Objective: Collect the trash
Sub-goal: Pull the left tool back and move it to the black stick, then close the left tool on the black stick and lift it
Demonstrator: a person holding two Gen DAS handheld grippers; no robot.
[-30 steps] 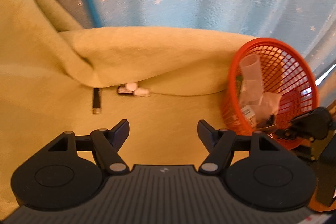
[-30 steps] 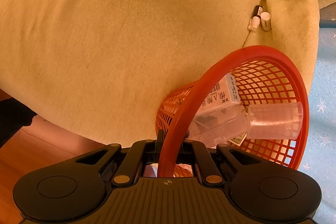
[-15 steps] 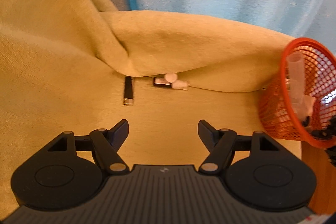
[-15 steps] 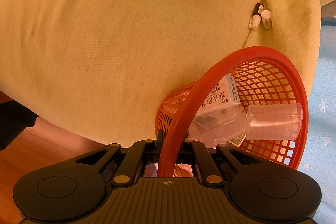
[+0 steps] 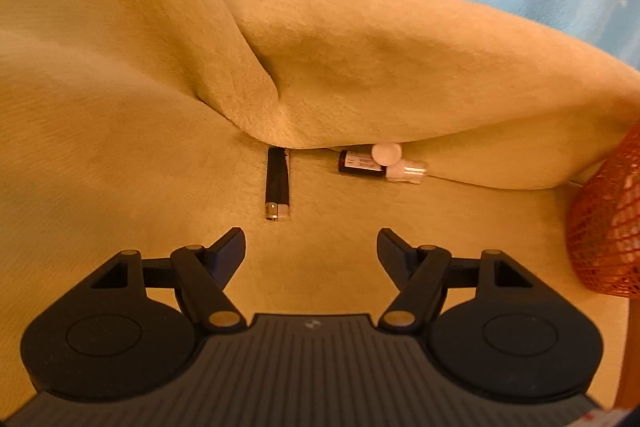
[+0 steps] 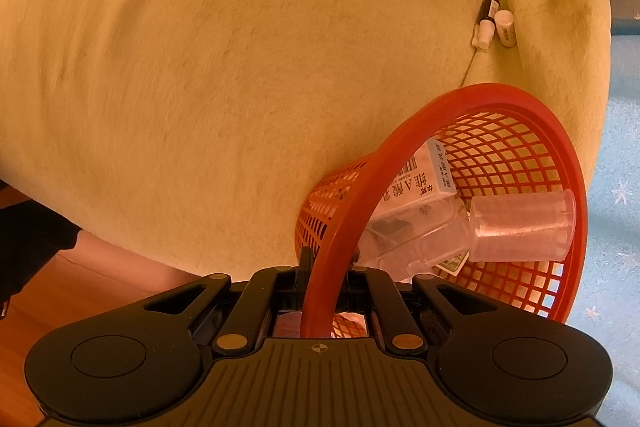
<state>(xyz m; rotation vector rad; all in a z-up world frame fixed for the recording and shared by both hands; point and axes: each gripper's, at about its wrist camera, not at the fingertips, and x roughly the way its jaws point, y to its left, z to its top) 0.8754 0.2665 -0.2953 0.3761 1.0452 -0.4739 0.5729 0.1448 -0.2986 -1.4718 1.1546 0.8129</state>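
Yellow-green plush blanket (image 5: 120,115) spread over the whole surface, bunched into a thick fold (image 5: 400,67) at the back. Lying right on it: a slim black lighter (image 5: 277,189) with a metal tip, just in front of the fold. Beside that, tucked against the fold's edge, a small dark labelled bottle (image 5: 359,163), a white-capped vial (image 5: 386,153) and a clear vial (image 5: 406,172), all touching.

Black lighter (image 5: 277,187) lying flat at frame centre, metal end nearest. Right of it, dark labelled vial (image 5: 359,163), white-capped bottle (image 5: 386,153) and clear vial (image 5: 406,171) clustered, touching. Red mesh basket (image 6: 516,163) seen tilted at lower right, holding carton (image 6: 420,183) and clear cup (image 6: 524,227).
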